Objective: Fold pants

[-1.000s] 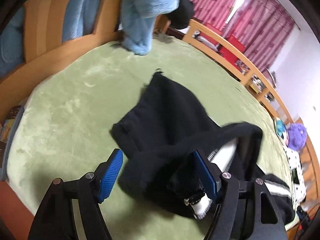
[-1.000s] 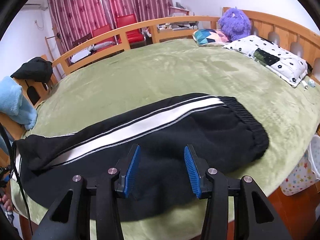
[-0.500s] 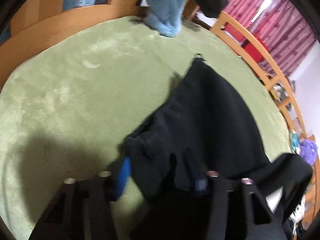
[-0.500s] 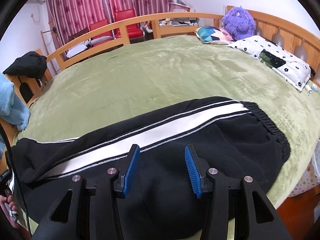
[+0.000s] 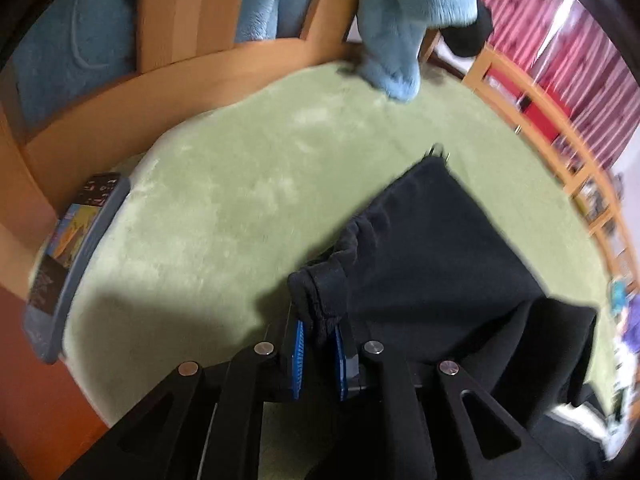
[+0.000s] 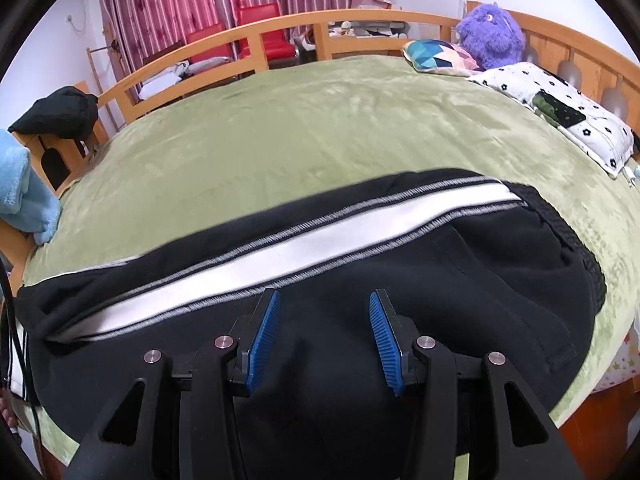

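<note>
Black fleece pants (image 6: 400, 280) with a wide white side stripe edged in grey stitching lie flat across the near part of a bed covered with a green plush blanket (image 6: 320, 128). In the right wrist view the stripe runs from the lower left up to the ribbed elastic waistband at the right, and a slit pocket shows below the stripe near that waistband. In the left wrist view the same pants (image 5: 432, 256) look plain black and soft, with a gathered, ribbed cuff at the end of one leg and a small metal piece at the far corner of the cloth. The left tool (image 5: 319, 350) has just been closing, and its blue ribbed pads now pinch this bunched cuff between them. The right tool (image 6: 324, 338) stands partly open just above the black cloth below the stripe, with nothing held between its blue pads. A light blue fluffy cloth (image 5: 400, 28) hangs over the wooden bed rail (image 5: 180, 92). A flat item with a colourful printed cover (image 5: 68, 248) lies at the left edge of the bed; it carries some marks, but they are too blurred to read. No brand or label can be read on the pants.
</note>
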A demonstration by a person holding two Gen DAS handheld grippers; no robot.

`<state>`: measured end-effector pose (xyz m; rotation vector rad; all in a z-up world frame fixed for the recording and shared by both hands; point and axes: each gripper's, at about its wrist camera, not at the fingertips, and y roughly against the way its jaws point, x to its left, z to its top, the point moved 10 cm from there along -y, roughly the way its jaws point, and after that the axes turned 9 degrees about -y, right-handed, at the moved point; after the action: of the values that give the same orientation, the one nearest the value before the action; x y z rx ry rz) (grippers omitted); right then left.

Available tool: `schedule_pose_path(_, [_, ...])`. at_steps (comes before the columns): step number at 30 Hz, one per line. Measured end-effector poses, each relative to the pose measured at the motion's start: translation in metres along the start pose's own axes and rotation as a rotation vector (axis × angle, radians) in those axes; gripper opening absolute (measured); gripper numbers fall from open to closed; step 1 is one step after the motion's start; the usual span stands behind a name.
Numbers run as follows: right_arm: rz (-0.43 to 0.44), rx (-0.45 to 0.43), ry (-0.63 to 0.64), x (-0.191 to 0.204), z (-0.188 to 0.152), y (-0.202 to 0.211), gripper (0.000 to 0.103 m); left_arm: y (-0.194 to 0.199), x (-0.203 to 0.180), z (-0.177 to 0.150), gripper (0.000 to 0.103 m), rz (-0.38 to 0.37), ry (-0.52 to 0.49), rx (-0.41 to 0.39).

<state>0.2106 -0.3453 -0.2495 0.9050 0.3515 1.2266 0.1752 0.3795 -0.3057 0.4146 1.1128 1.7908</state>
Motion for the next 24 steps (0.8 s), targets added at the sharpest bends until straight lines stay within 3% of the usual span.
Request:
schedule_pose_path(3, [0.007, 0.017, -0.029, -0.011, -0.001, 0.001, 0.046, 0.017, -0.011, 0.004, 0.026, 0.033, -0.023, 0.003])
schedule_pose_path(7, [-0.006, 0.003, -0.025, -0.028, 0.000, 0.007, 0.049, 0.058, -0.040, 0.018, 0.059, -0.010, -0.090, -0.094])
schedule_pose_path(8, [-0.006, -0.002, -0.027, -0.032, 0.000, 0.008, 0.049, 0.068, -0.049, 0.021, 0.061, -0.012, -0.116, -0.118])
schedule_pose_path(13, [0.016, -0.021, -0.067, -0.057, 0.008, 0.010, 0.047, 0.087, -0.098, 0.018, 0.065, -0.087, -0.197, -0.127])
schedule_pose_path(16, [0.049, -0.061, -0.098, -0.071, 0.018, 0.023, 0.047, 0.081, -0.123, 0.007, 0.065, -0.085, -0.234, -0.098])
schedule_pose_path(18, [0.005, -0.096, -0.106, -0.088, 0.024, 0.034, 0.048, 0.079, -0.140, -0.002, 0.065, -0.104, -0.256, -0.087])
schedule_pose_path(21, [-0.062, -0.145, -0.146, -0.125, 0.030, 0.048, 0.057, 0.076, -0.170, -0.013, 0.065, -0.136, -0.286, -0.074])
schedule_pose_path(22, [-0.076, -0.139, -0.170, -0.138, 0.030, 0.048, 0.065, 0.075, -0.180, -0.015, 0.065, -0.143, -0.296, -0.073])
schedule_pose_path(24, [-0.101, -0.117, -0.240, -0.165, 0.025, 0.042, 0.068, 0.073, -0.198, -0.017, 0.065, -0.157, -0.314, -0.071])
